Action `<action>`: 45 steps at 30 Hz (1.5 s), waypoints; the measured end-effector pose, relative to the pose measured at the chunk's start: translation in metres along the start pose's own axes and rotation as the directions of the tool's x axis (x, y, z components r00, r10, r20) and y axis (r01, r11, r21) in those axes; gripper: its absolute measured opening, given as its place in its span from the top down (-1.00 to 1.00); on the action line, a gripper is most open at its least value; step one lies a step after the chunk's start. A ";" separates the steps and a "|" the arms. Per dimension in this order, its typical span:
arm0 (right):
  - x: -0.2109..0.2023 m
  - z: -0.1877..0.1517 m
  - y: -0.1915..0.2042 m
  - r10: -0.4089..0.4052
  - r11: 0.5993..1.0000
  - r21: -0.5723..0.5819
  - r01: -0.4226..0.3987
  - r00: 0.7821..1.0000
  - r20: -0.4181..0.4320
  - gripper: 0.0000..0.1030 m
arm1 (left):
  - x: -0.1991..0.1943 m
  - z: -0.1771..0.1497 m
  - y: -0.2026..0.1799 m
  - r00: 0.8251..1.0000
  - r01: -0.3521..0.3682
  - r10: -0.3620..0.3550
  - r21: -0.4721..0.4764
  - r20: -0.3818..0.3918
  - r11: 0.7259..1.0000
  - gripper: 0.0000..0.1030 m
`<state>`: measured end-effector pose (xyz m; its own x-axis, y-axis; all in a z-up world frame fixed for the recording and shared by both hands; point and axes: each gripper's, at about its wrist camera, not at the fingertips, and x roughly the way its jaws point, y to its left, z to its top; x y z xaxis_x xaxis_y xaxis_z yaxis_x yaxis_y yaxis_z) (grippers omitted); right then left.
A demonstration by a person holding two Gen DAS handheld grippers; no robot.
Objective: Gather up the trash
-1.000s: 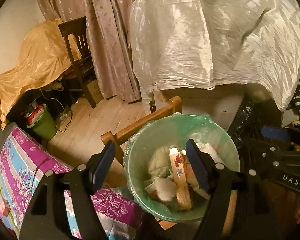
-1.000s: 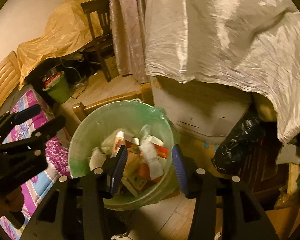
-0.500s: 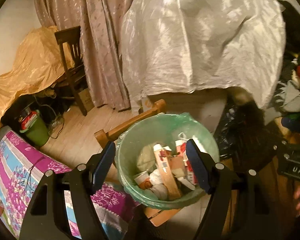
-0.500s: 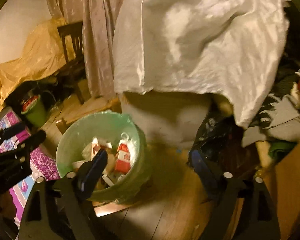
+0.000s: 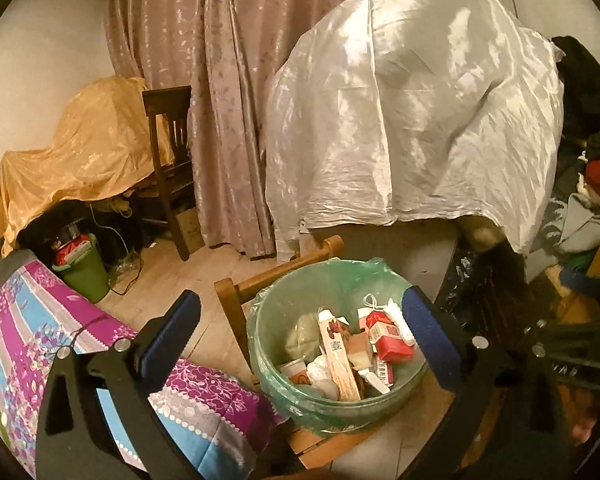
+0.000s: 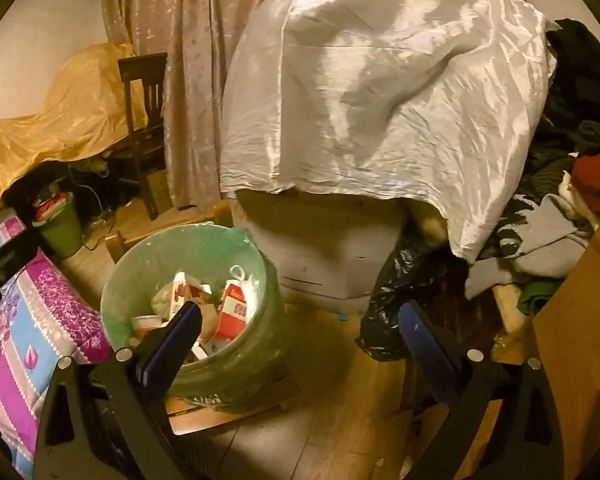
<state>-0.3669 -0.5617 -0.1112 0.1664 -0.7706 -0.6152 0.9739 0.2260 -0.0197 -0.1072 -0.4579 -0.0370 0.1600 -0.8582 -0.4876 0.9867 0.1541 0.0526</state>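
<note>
A bin with a green liner [image 5: 284,308] stands on a wooden chair seat [image 5: 328,446]; it also shows in the right wrist view [image 6: 240,364]. It holds trash: red and white cartons [image 5: 386,342], a long flat box [image 5: 338,354], cups and crumpled paper. My left gripper [image 5: 300,332] is open and empty, held above and in front of the bin. My right gripper [image 6: 300,328] is open and empty, to the right of the bin over the floor. The right gripper's body shows at the right edge of the left wrist view [image 5: 576,356].
A purple and blue floral quilt [image 5: 40,328] lies at the left. A white sheet [image 5: 412,112] covers a large object behind the bin. A black bag [image 6: 404,300], piled clothes [image 6: 560,208], a dark chair [image 5: 168,160], a small green bin [image 5: 84,272] and curtains surround it.
Both grippers have pulled back and up from the bin. My right gripper's jaws have opened wide and it has swung right, off the bin.
</note>
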 end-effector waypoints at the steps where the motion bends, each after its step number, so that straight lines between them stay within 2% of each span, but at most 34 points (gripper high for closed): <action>1: 0.000 0.000 0.002 0.003 1.000 0.000 -0.003 1.000 0.004 -0.91 | 0.000 0.000 -0.001 1.000 -0.007 0.007 0.002 0.004 1.000 -0.89; 10: -0.015 -0.003 0.003 -0.013 1.000 0.002 0.013 0.992 0.129 -0.91 | 0.001 -0.008 -0.009 1.000 0.011 -0.011 0.024 -0.018 1.000 -0.89; 17: -0.023 -0.008 0.005 -0.053 0.998 -0.019 0.059 0.976 0.212 -0.91 | 0.001 -0.008 -0.012 1.000 0.012 -0.012 0.032 -0.013 0.999 -0.89; 32: -0.024 -0.012 0.004 -0.049 0.998 -0.014 0.053 0.975 0.218 -0.91 | 0.005 -0.009 -0.007 0.999 0.012 -0.011 0.029 -0.037 1.000 -0.89; 39: -0.027 -0.011 0.002 -0.046 0.999 -0.007 0.049 0.973 0.225 -0.91 | -0.001 -0.010 -0.007 0.999 -0.038 0.038 0.032 0.017 0.999 -0.89; 45: -0.028 -0.012 0.002 -0.047 0.999 -0.002 0.049 0.973 0.227 -0.91 | -0.010 -0.011 -0.012 0.997 -0.041 0.038 0.048 0.064 0.998 -0.89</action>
<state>-0.3717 -0.5328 -0.1035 0.1509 -0.8954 -0.4190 0.9806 0.1892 -0.0512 -0.1207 -0.4458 -0.0425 0.1986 -0.8813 -0.4289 0.9796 0.1654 0.1138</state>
